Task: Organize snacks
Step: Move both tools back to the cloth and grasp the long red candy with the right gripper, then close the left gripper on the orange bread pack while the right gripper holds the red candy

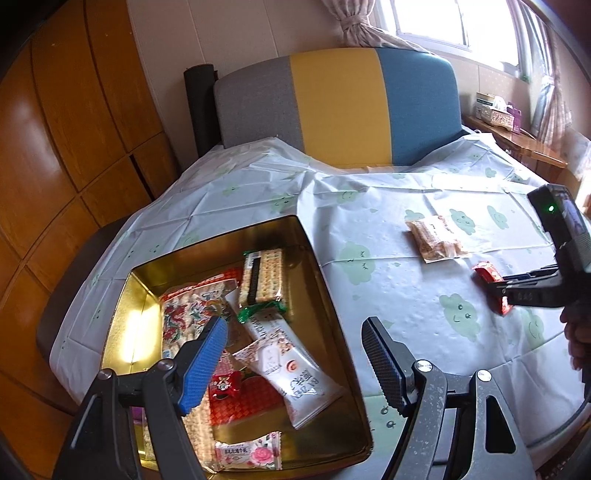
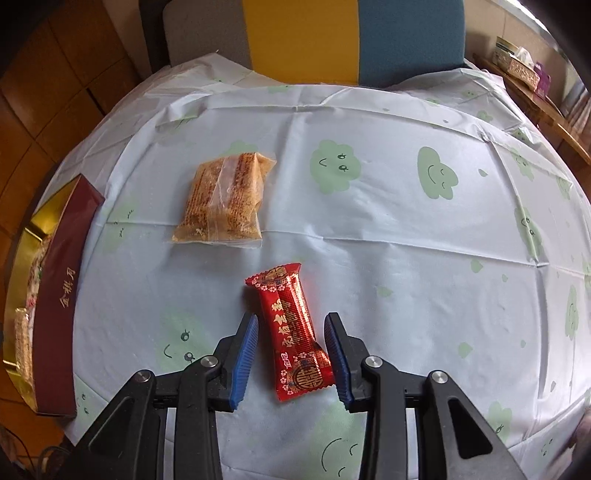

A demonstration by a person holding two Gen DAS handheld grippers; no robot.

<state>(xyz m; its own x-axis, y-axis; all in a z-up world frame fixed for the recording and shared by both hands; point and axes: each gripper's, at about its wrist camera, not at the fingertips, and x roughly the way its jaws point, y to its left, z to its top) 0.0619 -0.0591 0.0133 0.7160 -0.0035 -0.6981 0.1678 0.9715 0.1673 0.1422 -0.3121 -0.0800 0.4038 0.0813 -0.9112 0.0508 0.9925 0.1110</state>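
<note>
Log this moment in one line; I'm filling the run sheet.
stage: picking | right gripper: open, straddling red snack | left gripper: open, empty, over tin | clear packet: on table

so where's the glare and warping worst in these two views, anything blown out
Left wrist view: the window is blown out white, and a bright reflection washes the inner wall of the gold tin; straight lines of the wooden panels bow heavily. Right wrist view: evenly lit, with only a small sheen on the red snack packet; the tablecloth bulges like a dome, and the corners go dark.
</note>
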